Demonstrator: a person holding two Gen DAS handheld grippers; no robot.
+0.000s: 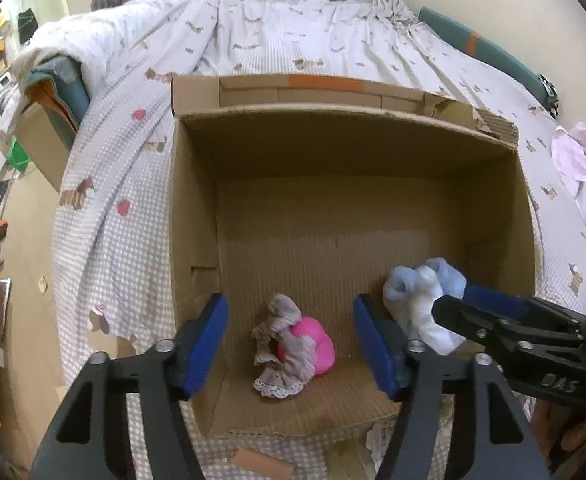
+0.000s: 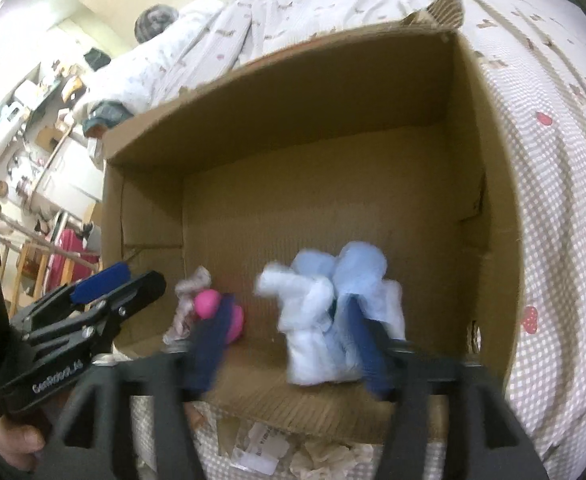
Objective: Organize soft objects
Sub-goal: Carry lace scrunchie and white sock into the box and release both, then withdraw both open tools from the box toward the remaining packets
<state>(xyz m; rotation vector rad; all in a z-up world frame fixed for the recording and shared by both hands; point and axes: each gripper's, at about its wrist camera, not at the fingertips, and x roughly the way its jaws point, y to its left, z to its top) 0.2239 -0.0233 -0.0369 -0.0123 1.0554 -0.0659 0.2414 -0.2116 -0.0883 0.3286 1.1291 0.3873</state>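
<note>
Bedspread (image 1: 105,208) backs cardboard box (image 1: 197,208). Left gripper (image 1: 289,344) apart above pink bundle (image 1: 313,344); right gripper (image 2: 289,344) apart, may snag blue-white bundle (image 2: 313,312) when lifting.

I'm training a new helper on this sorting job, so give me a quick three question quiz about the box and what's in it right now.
1. True or false: the pink and grey bundle lies on the floor of the cardboard box.
2. Which bundle lies in front of the right gripper? A: pink and grey bundle. B: blue and white bundle. C: none.
3. Fill in: the jaws of the left gripper stand ____, pressing on nothing.

Key
1. True.
2. B; whether the jaws still touch it is hard to tell through the blur.
3. Open.
</note>
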